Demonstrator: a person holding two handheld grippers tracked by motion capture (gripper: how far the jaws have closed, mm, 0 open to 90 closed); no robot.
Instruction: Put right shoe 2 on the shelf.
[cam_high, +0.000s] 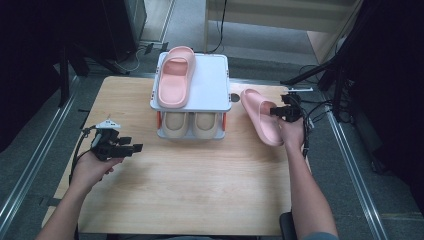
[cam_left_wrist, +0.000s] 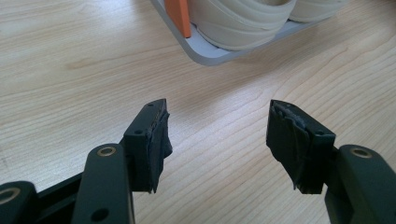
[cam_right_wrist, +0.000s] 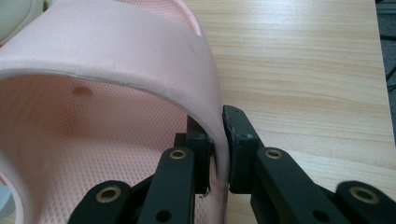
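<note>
A pink slipper (cam_high: 261, 116) hangs tilted above the table's right side, and my right gripper (cam_high: 278, 112) is shut on its side wall. In the right gripper view the jaws pinch the slipper's strap edge (cam_right_wrist: 205, 93), one pad inside and one outside (cam_right_wrist: 218, 158). A second pink slipper (cam_high: 176, 76) lies on the top shelf of a white two-level rack (cam_high: 212, 87). A beige pair (cam_high: 190, 124) sits on the lower shelf. My left gripper (cam_high: 131, 145) stands open above the table's left side, nothing between its pads (cam_left_wrist: 217, 140).
The rack has orange posts (cam_left_wrist: 180, 16) at its corners and a grey base lip (cam_left_wrist: 210, 51). The wooden table (cam_high: 190, 185) has bare boards in front of the rack. Black stands and cables (cam_high: 315, 80) crowd the far right edge.
</note>
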